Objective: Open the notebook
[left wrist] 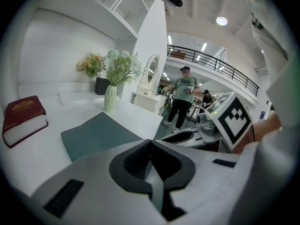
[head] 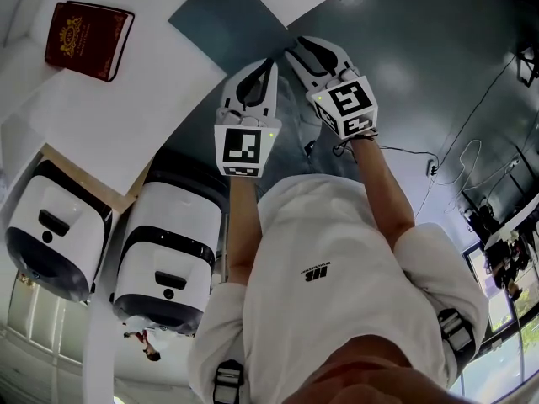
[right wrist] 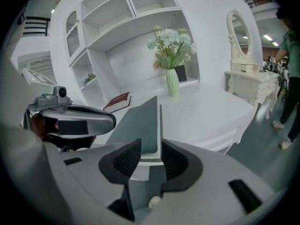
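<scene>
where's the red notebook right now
The red notebook lies closed at the top left of the head view, on the white table. It is left of the grey mat and not touching it.

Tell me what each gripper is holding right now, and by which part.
Nothing is held. The left gripper is shut and empty. The right gripper is open; the grey-green pad shows through its gap, not pressed by either jaw.
</scene>
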A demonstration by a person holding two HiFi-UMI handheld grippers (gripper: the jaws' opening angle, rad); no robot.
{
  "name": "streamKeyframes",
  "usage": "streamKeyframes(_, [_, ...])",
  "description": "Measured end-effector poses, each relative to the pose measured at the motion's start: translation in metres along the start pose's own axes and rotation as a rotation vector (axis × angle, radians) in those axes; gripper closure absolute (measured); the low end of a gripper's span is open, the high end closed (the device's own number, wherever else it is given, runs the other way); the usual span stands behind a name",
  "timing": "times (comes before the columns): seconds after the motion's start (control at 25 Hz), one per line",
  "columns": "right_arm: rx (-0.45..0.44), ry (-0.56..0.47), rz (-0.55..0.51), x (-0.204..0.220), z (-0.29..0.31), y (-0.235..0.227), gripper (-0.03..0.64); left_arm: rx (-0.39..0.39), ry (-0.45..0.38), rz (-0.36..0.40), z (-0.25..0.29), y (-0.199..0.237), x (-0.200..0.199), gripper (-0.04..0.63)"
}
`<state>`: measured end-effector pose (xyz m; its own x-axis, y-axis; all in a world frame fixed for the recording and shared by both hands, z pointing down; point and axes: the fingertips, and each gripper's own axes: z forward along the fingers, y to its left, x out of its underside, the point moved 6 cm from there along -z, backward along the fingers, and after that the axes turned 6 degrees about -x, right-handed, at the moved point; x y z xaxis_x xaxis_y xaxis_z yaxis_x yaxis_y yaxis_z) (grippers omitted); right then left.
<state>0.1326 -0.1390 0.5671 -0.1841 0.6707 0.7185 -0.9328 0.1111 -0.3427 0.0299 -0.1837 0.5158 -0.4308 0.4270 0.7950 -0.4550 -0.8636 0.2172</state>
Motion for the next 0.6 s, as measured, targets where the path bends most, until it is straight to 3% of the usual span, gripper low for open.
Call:
streamKeyframes(0.24, [-0.018,0.010,0.052,0.008,0.009,-0.004,0.491,0.006,0.010,0.001,0.002,0.002,0.004,0.595])
streamKeyframes(0.6, [-0.050,-0.047,0.076,-0.001,-0.003,-0.001,0.603,0.002,0.000,0.001,-0.004,0.001,0.003,0.595])
